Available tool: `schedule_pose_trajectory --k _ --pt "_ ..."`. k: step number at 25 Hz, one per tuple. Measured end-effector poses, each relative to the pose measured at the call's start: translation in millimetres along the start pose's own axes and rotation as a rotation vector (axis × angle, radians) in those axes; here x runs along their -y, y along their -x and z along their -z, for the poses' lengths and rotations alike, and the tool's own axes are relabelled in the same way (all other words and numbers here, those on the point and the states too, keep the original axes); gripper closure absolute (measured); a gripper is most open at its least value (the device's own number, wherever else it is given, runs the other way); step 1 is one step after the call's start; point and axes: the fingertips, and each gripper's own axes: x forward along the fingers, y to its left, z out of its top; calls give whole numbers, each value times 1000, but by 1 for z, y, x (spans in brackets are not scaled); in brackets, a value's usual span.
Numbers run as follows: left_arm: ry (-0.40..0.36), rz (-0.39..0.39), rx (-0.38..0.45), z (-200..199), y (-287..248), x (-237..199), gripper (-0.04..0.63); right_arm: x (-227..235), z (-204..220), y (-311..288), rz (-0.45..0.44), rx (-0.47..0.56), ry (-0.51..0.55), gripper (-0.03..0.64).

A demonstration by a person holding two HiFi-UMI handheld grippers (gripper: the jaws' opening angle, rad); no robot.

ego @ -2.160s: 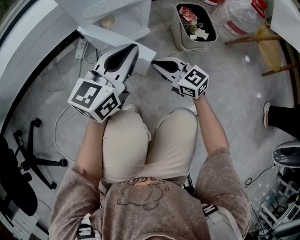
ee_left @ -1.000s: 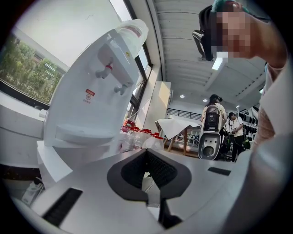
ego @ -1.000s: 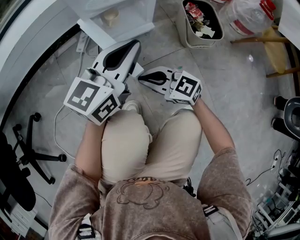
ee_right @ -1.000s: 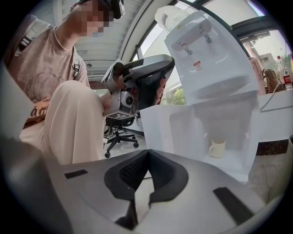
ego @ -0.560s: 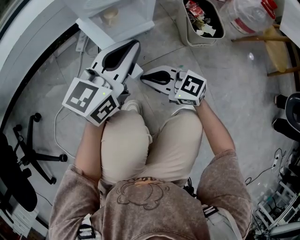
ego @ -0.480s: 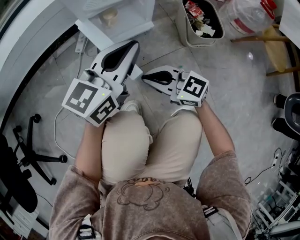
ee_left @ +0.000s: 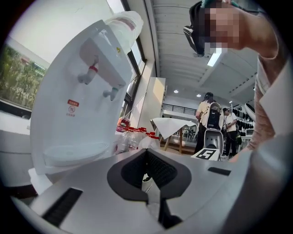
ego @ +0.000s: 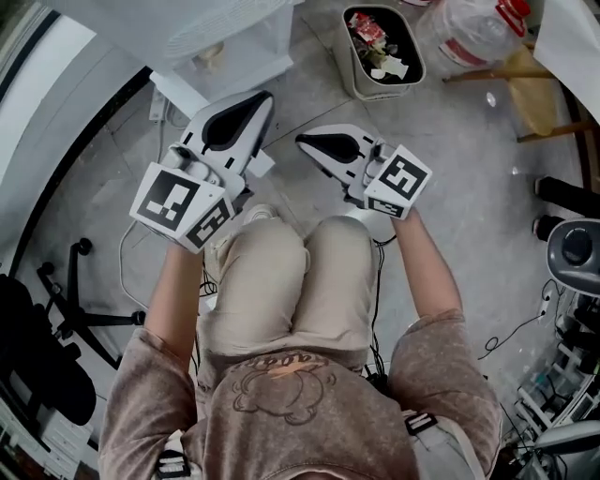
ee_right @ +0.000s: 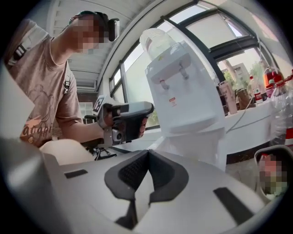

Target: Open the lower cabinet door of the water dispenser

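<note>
With your left hand-held gripper (ego: 261,101) and right hand-held gripper (ego: 309,143) both clenched on nothing, and the water dispenser's (ego: 225,28) lower cabinet door (ego: 183,89) seemingly swung out just ahead, draw clear without bumping it shut.

There is one water dispenser (ee_left: 87,91), and it has two taps (ee_left: 89,75). The person holds two grippers, the left gripper (ego: 261,97) and the right gripper (ego: 307,141), each carrying one marker cube (ego: 183,206), so two cubes in all. On the floor stand one waste bin (ego: 356,84), one big water bottle (ego: 469,33) and one wheeled chair base (ego: 80,300). At least two people (ee_left: 206,119) stand far back. The small red-capped bottles (ee_left: 132,133) are too bunched to count.
</note>
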Motion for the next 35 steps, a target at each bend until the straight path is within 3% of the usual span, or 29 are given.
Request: schedule_pose_trajectory --k 6,12,17,21,27,35 --pt "-21 13 -37 -85 14 16 578 -7 -109 19 99 41 -40 611" --pt "-28 50 -81 -212 28 52 578 -46 -257 52 177 69 -54 611" --pt "-46 125 -117 -320 23 99 578 -72 -379 86 242 69 -55 611" --pt "-32 169 -133 -396 27 121 578 -91 -456 99 290 68 -81 611" --pt "-41 209 -135 -461 37 138 578 -111 -520 116 377 67 -79 611" --pt "-55 249 -108 -479 40 141 578 -115 -552 136 509 103 -41 611"
